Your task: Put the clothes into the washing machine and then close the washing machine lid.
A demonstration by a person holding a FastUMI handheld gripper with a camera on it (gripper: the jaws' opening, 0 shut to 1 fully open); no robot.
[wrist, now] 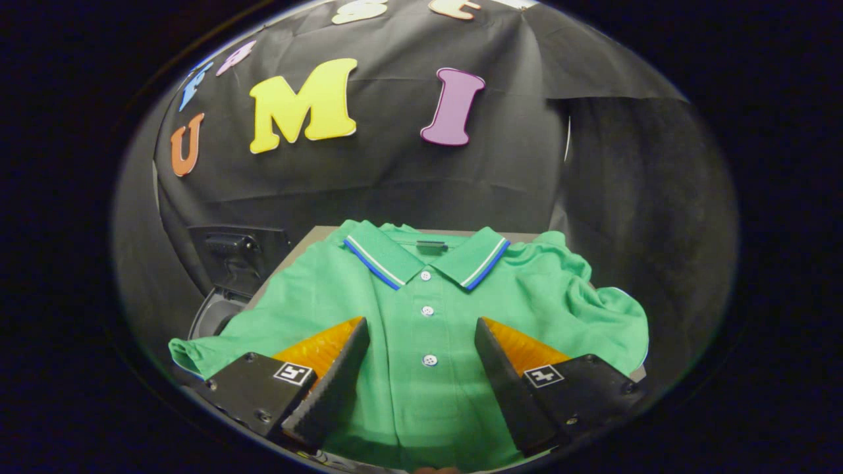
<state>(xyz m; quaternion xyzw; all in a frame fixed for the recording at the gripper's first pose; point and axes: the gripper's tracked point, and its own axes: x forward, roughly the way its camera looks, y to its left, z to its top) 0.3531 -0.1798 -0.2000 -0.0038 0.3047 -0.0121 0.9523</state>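
Note:
A green polo shirt [421, 316] with a blue and white striped collar lies spread flat on a table, its button placket running straight between my fingers. My gripper [421, 329] hovers over the shirt's chest, open, fingers wide apart and nothing held. To the left of the shirt, beside the table, stands the dark washing machine [217, 309] with its lid [240, 253] raised upright. One sleeve of the shirt drapes toward the machine's opening.
The table's far edge [323, 229] shows just behind the collar. Black cloth walls close in behind and on the right. The shirt's right sleeve [612, 322] bunches near the table's right edge.

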